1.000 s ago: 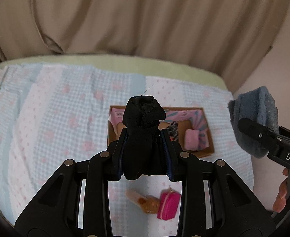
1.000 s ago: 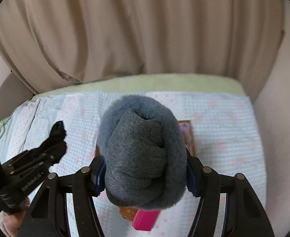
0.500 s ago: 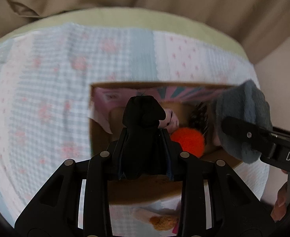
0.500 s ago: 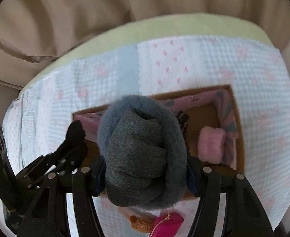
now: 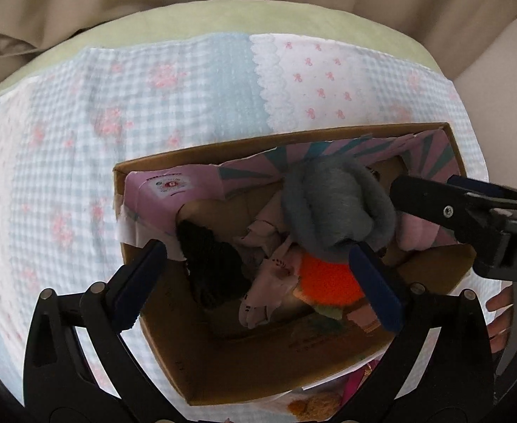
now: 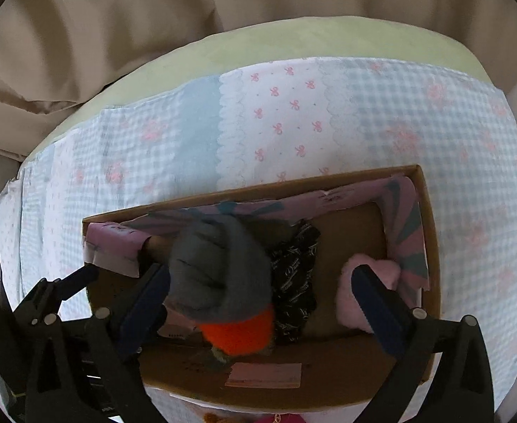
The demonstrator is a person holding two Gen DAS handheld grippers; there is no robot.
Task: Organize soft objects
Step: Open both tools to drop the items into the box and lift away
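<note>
Left wrist view looks steeply down into an open cardboard box (image 5: pixel 195 363) resting on a bed covered by a blue gingham quilt (image 5: pixel 82 162) with pink flowers. The left gripper (image 5: pixel 258 282) has just been opening; its blue-padded jaws stand wide apart with nothing pressed between them, and a black sock bundle (image 5: pixel 212 264) lies released in the box below, near the left wall. Beside it sit pale pink cloth pieces (image 5: pixel 269 275), an orange pom-pom (image 5: pixel 325 278) and a grey fleece bundle (image 5: pixel 332 208). The right gripper (image 6: pixel 258 303), seen from its own camera, has likewise just been opening; the grey fleece bundle (image 6: pixel 219 275) sits between its spread jaws, apparently let go, on top of the orange pom-pom (image 6: pixel 239 331). A black patterned cloth (image 6: pixel 293 282) and a fluffy pink roll (image 6: pixel 368 289) lie further right in the cardboard box (image 6: pixel 329 387). Both grippers appear to hang over the box so the soft things drop straight in together. A pink printed liner (image 5: pixel 163 194) carries a small round emblem, too blurred to read. White letters on the right gripper's body are cut off at the frame edge, showing only a "D".
</note>
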